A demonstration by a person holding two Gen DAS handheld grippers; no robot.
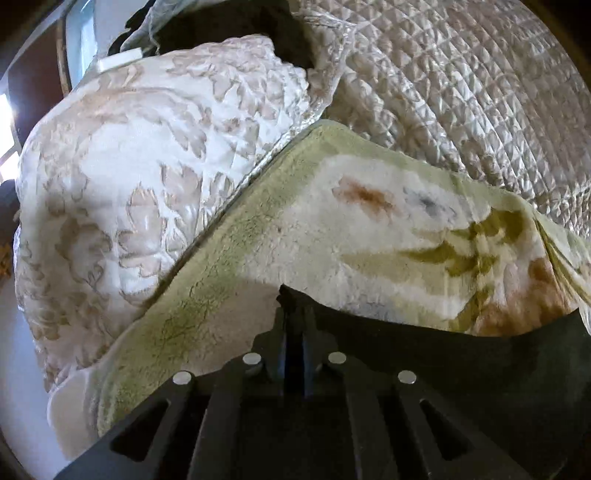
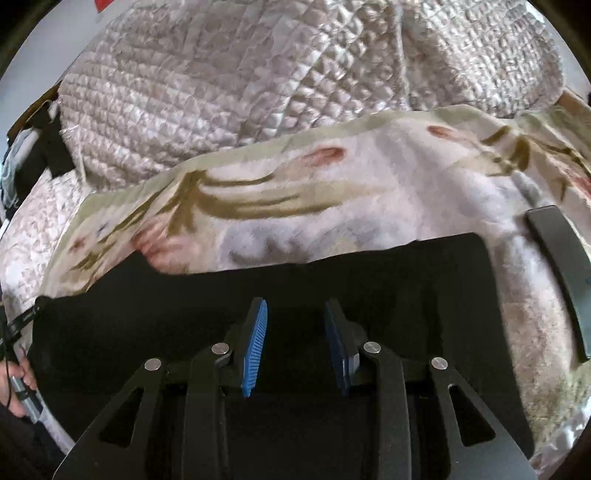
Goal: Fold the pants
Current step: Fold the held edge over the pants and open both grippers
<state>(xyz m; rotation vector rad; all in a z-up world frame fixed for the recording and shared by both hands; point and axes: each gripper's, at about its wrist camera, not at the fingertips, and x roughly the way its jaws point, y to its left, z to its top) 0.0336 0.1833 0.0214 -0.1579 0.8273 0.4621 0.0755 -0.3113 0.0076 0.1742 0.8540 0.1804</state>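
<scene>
The black pants [image 2: 280, 273] lie flat on a flowered fleece blanket [image 2: 332, 192], filling the lower half of the right wrist view. My right gripper [image 2: 295, 302] hovers over them, its blue pads [image 2: 255, 347] well apart and not pressing on the cloth. In the left wrist view the pants [image 1: 443, 354] show at the lower right, and their edge rises to a peak at my left gripper [image 1: 293, 306]. Its fingers stand close together, pinching that edge of the black cloth. Much of the pants is hidden under both gripper bodies.
A quilted satin bedspread [image 1: 461, 92] covers the bed beyond the blanket [image 1: 295, 229], with a puffy flowered duvet [image 1: 129, 177] to the left. A dark garment [image 1: 229, 33] lies at the top. A dark curved strip [image 2: 561, 277] rests at the right. A person's hand [image 2: 18, 384] is at the left edge.
</scene>
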